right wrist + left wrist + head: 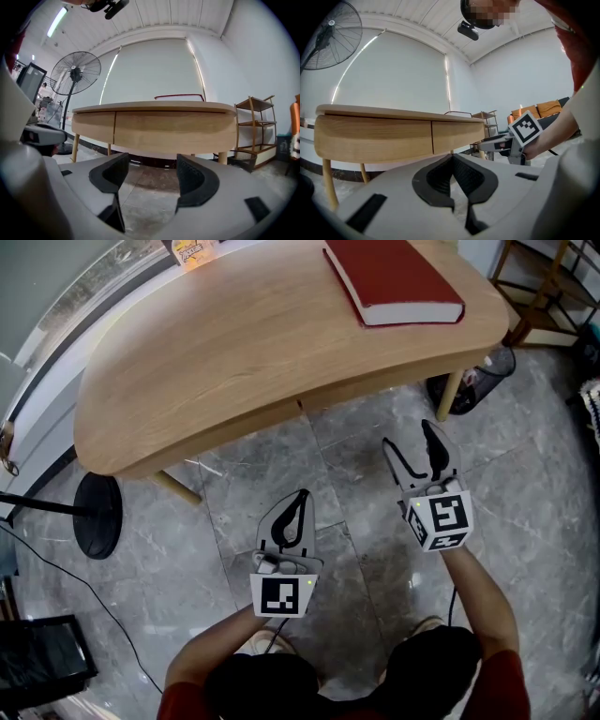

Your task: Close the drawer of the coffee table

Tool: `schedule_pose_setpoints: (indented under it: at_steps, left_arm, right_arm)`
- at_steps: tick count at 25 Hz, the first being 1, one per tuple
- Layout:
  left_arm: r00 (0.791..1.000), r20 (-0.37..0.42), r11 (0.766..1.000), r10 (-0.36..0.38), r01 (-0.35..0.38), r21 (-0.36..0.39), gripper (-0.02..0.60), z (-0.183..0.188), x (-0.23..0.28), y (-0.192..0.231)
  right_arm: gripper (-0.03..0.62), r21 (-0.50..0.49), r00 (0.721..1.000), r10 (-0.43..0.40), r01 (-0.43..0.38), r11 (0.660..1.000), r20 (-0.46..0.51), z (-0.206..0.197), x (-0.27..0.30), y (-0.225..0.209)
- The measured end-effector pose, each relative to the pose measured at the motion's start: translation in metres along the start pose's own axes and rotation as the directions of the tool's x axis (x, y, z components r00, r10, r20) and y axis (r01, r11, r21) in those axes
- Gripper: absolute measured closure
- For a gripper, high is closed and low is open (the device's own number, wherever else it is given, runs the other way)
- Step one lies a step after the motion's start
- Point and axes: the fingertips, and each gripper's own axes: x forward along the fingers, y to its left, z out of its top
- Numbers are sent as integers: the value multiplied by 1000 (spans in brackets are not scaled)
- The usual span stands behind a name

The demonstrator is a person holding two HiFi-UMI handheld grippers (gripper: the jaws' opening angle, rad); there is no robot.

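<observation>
The wooden coffee table (234,343) stands ahead of me on a grey tiled floor. Two drawer fronts sit flush in its front apron, divided by a thin seam (300,407); the same seam (431,137) shows in the left gripper view, and the wider right drawer front (173,129) in the right gripper view. My left gripper (300,495) hovers over the floor short of the table edge, its tips meeting, nothing held. My right gripper (410,439) is open and empty, closer to the apron and apart from it.
A red book (394,282) lies on the tabletop at the far right. A standing fan's black base (98,517) sits left of the table, with a cable on the floor. A mesh bin (478,381) and a wooden shelf (255,126) stand to the right.
</observation>
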Motion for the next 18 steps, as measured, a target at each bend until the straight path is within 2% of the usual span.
schedule_pose_setpoints:
  at_steps: [3,6,9,13,18]
  left_arm:
    - [1000,-2,1000,2,-2,-1,575,-1,-1,-1]
    - [1000,-3,1000,-1,1,5,574,-2,-2,-2]
    - [1000,-4,1000,-3,3,1,574,-5,-4,-4]
    - [1000,-22,1000,-12,12,26,574,-13,-6,-5]
    - [1000,-13,999,-27,27,45,574,-12,-9,-12]
  right_arm:
    - [298,-16,999,33,-33,999,-3,-6,-23,12]
    - [298,10,999,49,-49,999,-22,-9,-43,17]
    - [298,22,998,41,-40,999,-41,-10,-63,19]
    - [298,103,997,33,-25,994,-75,-13,-80,24]
    - [298,83,997,14,-7,997,-80,-14,-87,22]
